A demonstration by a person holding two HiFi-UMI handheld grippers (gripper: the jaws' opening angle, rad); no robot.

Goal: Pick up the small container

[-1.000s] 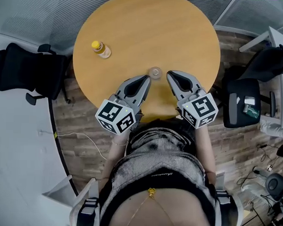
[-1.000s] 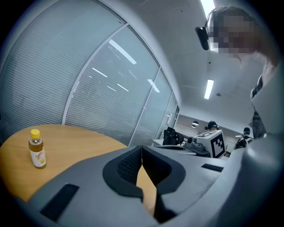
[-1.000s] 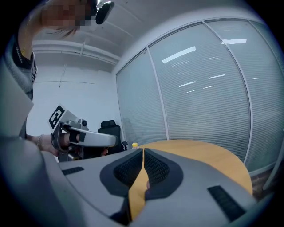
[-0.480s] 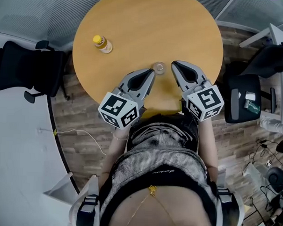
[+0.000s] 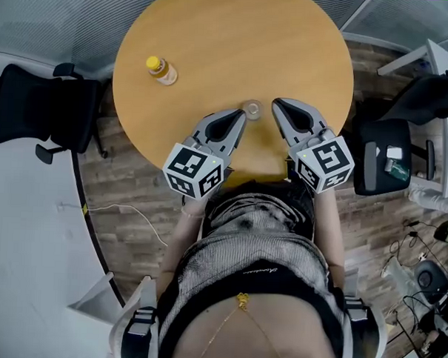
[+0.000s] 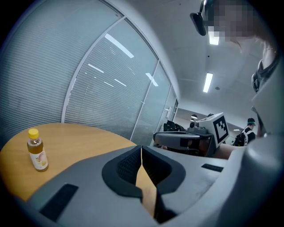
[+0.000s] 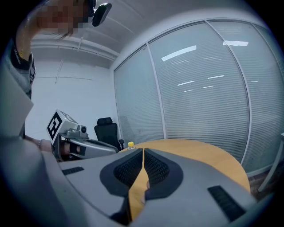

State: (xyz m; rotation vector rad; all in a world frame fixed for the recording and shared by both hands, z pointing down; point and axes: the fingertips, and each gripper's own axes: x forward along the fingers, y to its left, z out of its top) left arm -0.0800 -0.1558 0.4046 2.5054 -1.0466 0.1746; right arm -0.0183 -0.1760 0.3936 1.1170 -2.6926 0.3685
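A small clear round container [image 5: 251,107] stands on the round wooden table [image 5: 289,44], close to its near edge. My left gripper [image 5: 239,116] is shut and empty, its tips just left of the container. My right gripper [image 5: 276,104], also shut and empty, has its tips just right of it. In the left gripper view the closed jaws [image 6: 141,148] hide the container, and the right gripper [image 6: 186,139] shows beyond them. The right gripper view shows its own closed jaws [image 7: 143,150] and the left gripper [image 7: 80,142]. A yellow-capped bottle [image 5: 161,69] [image 6: 37,150] [image 7: 130,144] stands at the table's left.
A black office chair [image 5: 34,111] stands left of the table and another [image 5: 388,159] at its right. Cables lie on the wooden floor [image 5: 119,207]. A glass wall with blinds [image 6: 88,84] runs behind the table.
My left gripper has sunk a little toward the table and edged right. The right gripper, the container and the bottle have kept their places.
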